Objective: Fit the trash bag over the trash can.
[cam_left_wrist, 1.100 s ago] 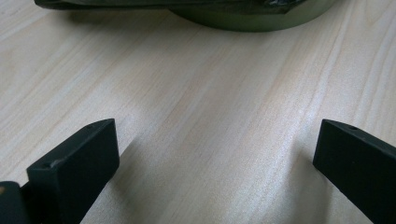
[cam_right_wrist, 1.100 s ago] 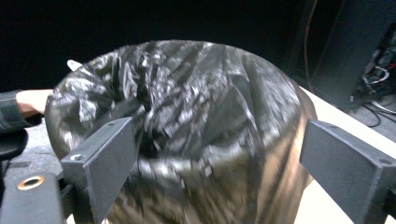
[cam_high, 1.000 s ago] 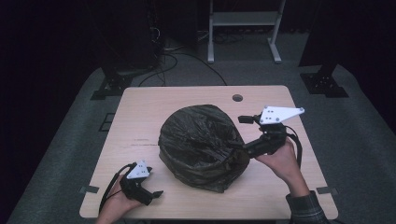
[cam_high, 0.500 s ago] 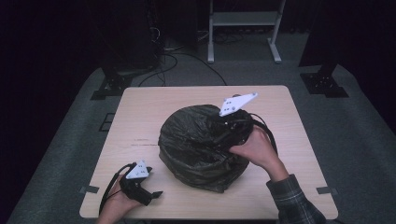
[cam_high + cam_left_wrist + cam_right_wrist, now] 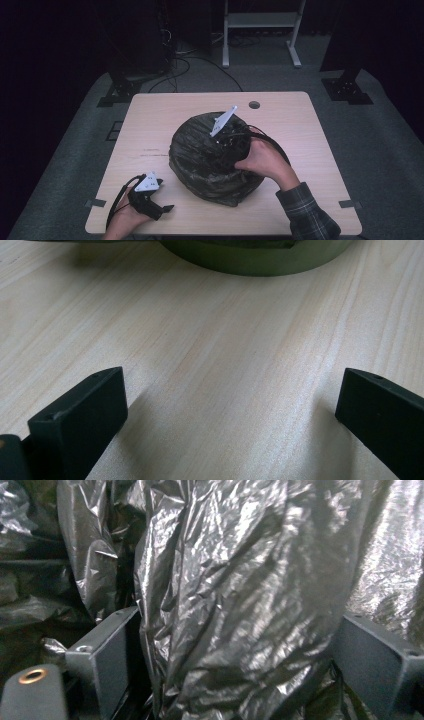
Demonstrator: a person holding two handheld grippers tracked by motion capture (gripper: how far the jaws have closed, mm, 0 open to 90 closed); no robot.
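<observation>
A round bin lined with a crinkled black plastic bag (image 5: 200, 160) stands in the middle of the wooden table (image 5: 150, 130). My right gripper (image 5: 220, 147) is pushed down into the bag's top, its grey plate tilted up. In the right gripper view its jaws stand wide apart, and a glossy fold of the bag (image 5: 235, 580) bulges between them; the right gripper (image 5: 240, 665) is open. My left gripper (image 5: 167, 207) rests on the table at the front left, open and holding nothing. The left gripper (image 5: 230, 405) faces the bin's olive base (image 5: 255, 255) across bare wood.
A round cable hole (image 5: 254, 105) sits near the table's far edge. Behind the table are a dark stand base (image 5: 120, 92), floor cables (image 5: 185, 60) and a white frame (image 5: 260, 35). Grey carpet surrounds the table.
My right gripper has swung left from beside the bin's right side, over its top and down into the bag. The left gripper has stayed put.
</observation>
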